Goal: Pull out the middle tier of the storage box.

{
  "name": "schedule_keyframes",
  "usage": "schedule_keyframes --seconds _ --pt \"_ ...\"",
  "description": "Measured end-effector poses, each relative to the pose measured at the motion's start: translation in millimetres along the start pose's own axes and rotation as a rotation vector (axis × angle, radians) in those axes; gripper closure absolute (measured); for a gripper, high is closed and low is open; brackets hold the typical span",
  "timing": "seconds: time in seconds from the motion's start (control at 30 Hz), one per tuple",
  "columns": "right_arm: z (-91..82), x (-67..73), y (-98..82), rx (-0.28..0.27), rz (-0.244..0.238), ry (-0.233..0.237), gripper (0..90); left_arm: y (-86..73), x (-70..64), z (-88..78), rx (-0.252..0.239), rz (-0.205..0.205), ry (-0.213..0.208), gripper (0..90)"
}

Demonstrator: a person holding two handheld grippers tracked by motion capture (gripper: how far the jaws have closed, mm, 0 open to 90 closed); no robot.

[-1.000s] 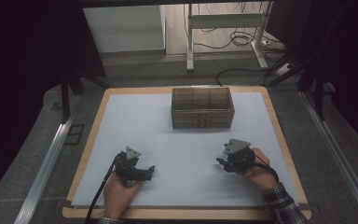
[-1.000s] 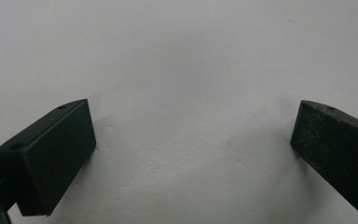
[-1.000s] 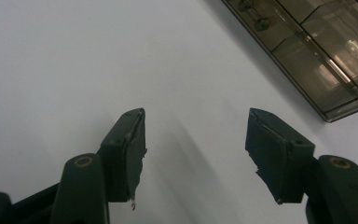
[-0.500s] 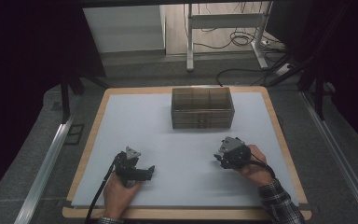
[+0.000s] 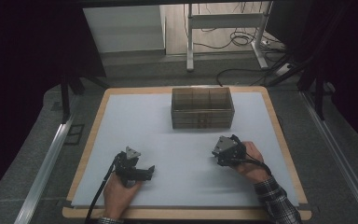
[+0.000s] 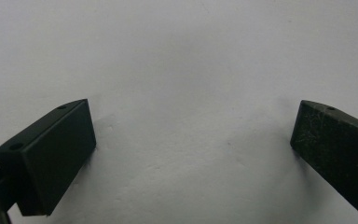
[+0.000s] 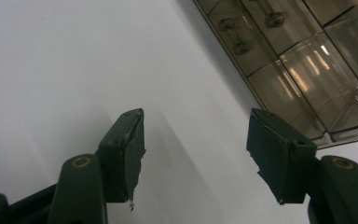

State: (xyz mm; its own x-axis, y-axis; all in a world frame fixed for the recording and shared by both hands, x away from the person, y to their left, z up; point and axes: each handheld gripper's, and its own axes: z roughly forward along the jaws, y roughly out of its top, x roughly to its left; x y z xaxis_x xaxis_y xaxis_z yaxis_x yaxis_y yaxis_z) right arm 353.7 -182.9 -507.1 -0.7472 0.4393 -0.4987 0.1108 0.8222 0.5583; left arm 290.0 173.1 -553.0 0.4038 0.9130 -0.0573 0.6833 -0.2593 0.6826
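While both tongs (image 5: 150,171) (image 5: 216,151) gape empty, compartment box (image 5: 202,108) sits beyond, nearer right

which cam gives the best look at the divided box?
High view: the whole divided box sits at the far side of the white mat, compartments visible. Right gripper view catches one corner of it, close up, beyond the open right tool. Left gripper view faces bare mat.

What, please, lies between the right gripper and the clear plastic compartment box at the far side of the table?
Nothing: in the high view, just bare white tabletop separates the right gripper from the clear plastic compartment box.
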Motion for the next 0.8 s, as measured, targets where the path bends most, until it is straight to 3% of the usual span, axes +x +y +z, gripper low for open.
schedule_keyframes --seconds 0.8 --pt "17.5 -4.1 10.5 0.014 -0.085 -0.11 36.0 0.0 0.0 0.0 0.0 0.0 0.0 0.0"
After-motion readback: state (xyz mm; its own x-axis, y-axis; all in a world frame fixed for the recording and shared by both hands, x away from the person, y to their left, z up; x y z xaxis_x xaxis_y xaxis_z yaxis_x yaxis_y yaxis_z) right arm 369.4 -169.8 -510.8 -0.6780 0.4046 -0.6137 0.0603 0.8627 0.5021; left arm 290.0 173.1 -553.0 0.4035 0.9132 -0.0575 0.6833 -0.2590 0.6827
